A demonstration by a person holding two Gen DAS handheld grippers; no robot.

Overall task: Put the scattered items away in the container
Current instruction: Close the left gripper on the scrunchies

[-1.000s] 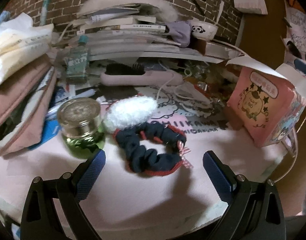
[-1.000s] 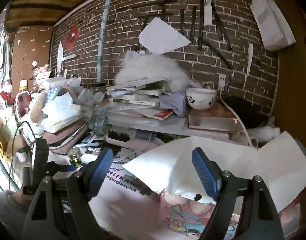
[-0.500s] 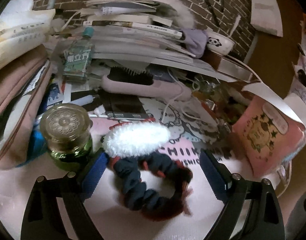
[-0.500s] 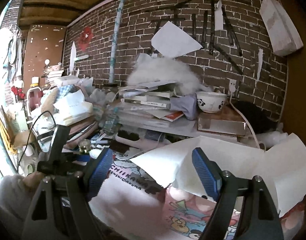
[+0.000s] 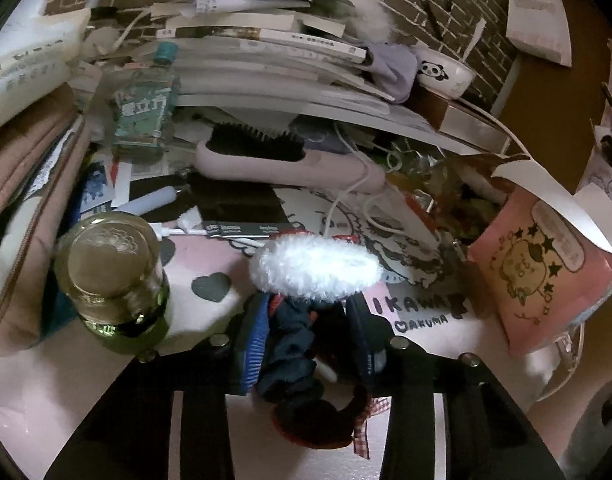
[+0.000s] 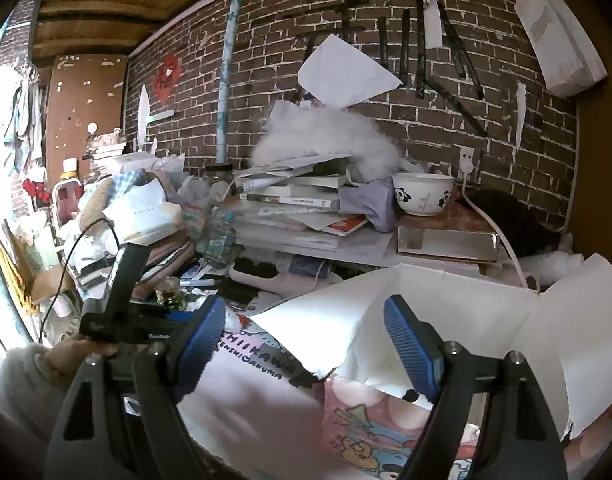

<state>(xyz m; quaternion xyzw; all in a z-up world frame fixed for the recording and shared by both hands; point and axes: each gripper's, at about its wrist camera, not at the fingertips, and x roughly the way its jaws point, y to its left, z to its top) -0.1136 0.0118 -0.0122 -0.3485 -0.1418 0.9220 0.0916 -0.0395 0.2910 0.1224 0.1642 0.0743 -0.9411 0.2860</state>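
A dark navy scrunchie (image 5: 290,356) with red trim and a checked bow lies on the pink mat (image 5: 46,380). My left gripper (image 5: 308,332) has its jaws closing on it, and the blue pads squeeze the bunched cloth between them. A white fluffy hair piece (image 5: 314,268) touches the scrunchie just beyond the fingertips. The pink cartoon-print container (image 5: 546,276) stands to the right, lined with white paper. In the right wrist view my right gripper (image 6: 306,340) hovers open over that container (image 6: 386,432), with nothing between its fingers.
A green glass bottle with a gold cap (image 5: 110,272) stands close to the left of the left gripper. Behind lie a pink hairbrush (image 5: 286,164), a teal bottle (image 5: 146,112), stacked books and a panda bowl (image 5: 446,72). A person's hand (image 6: 70,352) holds the left gripper.
The left gripper moved forward over the scrunchie and its jaws came together on it, bunching the cloth. The right gripper stayed open and nearly still.
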